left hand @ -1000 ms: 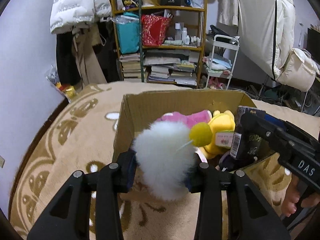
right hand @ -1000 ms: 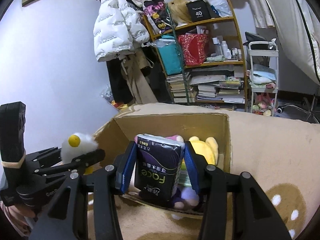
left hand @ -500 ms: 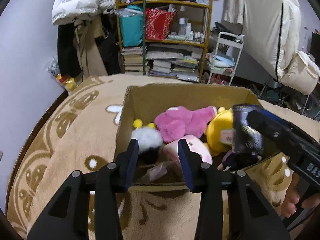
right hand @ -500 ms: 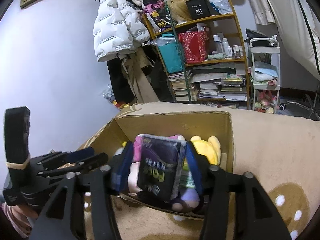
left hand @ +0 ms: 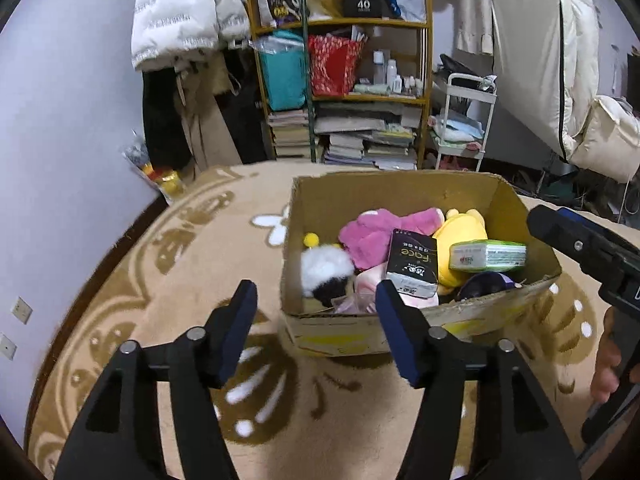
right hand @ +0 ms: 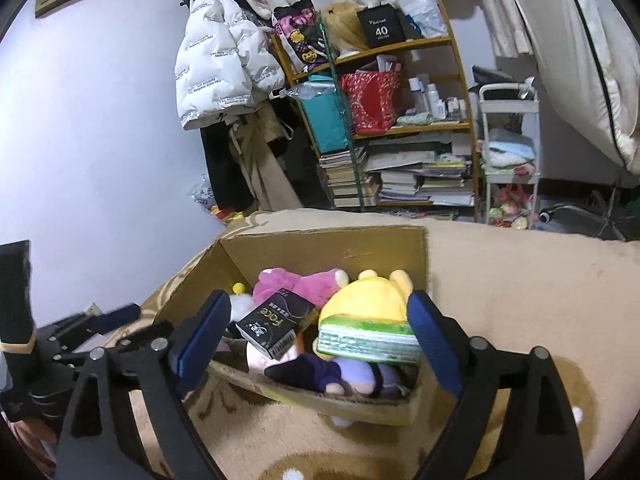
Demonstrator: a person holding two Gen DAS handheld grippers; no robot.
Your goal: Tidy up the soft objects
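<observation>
An open cardboard box (left hand: 404, 188) (right hand: 328, 244) stands on the beige carpet. In it lie a white fluffy toy with a yellow ball (left hand: 324, 264), a pink plush (left hand: 384, 228) (right hand: 300, 284), a yellow plush (left hand: 460, 232) (right hand: 364, 300), a black tissue pack (left hand: 412, 264) (right hand: 276, 324), a green tissue pack (left hand: 486, 256) (right hand: 368, 340) and a dark purple plush (right hand: 332, 372). My left gripper (left hand: 316, 312) is open and empty, just in front of the box's near left corner. My right gripper (right hand: 320, 336) is open and empty over the box's near edge.
The carpet (left hand: 180, 280) has brown patterns and ends at a dark floor edge on the left. Behind the box stand a cluttered yellow shelf (left hand: 360, 92), a white trolley (left hand: 464, 128) and hanging coats (left hand: 184, 20). The right gripper's body (left hand: 592, 256) shows beside the box.
My left gripper let go of the white fluffy toy into the box and drew back, open. My right gripper let go of the black tissue pack, which now lies in the box.
</observation>
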